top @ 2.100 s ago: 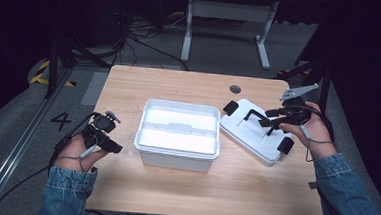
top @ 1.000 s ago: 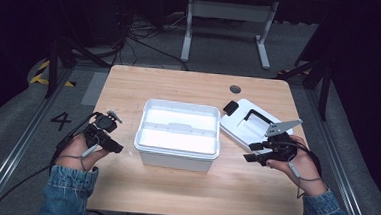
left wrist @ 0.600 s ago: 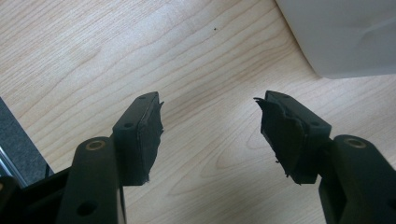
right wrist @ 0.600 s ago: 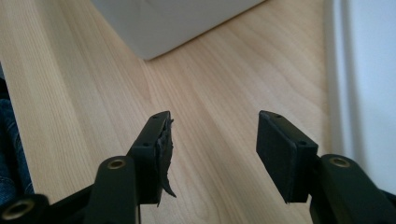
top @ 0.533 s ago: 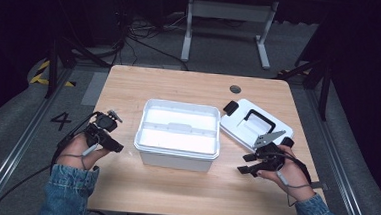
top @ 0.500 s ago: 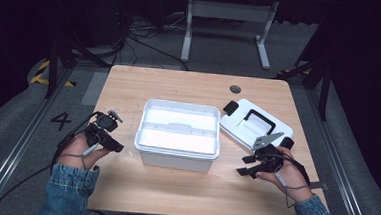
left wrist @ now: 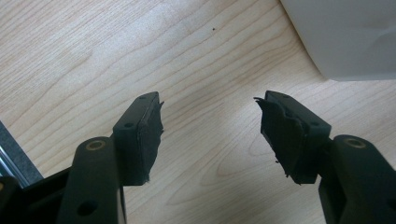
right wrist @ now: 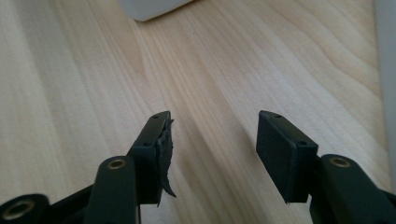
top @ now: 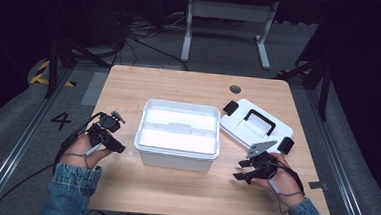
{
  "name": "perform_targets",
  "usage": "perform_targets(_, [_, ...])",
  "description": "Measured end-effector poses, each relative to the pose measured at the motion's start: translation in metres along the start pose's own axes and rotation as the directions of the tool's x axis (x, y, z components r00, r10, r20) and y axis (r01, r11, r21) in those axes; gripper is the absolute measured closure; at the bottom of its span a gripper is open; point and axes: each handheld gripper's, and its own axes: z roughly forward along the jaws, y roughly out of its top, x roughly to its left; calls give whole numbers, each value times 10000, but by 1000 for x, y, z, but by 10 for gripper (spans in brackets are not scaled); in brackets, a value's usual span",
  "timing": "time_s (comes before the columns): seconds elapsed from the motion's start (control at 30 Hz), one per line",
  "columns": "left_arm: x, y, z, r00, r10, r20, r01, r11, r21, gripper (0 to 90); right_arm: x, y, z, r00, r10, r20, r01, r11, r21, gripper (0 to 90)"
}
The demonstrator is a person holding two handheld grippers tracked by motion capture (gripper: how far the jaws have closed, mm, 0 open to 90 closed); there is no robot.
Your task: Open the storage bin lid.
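The white box [top: 178, 134] stands open at the table's [top: 179, 87] middle; its lid [top: 255, 126] lies at 3 o'clock beside it. It looks light, stiff and smooth, so the lid's black handle seems the best hold. The left gripper [left wrist: 210, 126] and right gripper [right wrist: 212, 140] are both spread apart, holding nothing.

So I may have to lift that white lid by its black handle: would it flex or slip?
The lid looks like rigid moulded plastic, so probably stiff and light. Its raised black handle should give a firm hold, though the smooth surface might slide on the wooden table if pushed.
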Motion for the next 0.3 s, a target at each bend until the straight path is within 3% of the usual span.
perform_targets(0.23, [1, 0, 0, 9998, 149, -118, -149, 9999, 21, 388, -1, -4, 4, 9999, -74, 115, 75, 9999, -79, 464])
perform_targets(0.3, [0, 0, 0, 10000, -16, 3, 16, 10000, -23, 389, -1, -4, 5, 9998, -144, 157, 146, 9998, -116, 461])
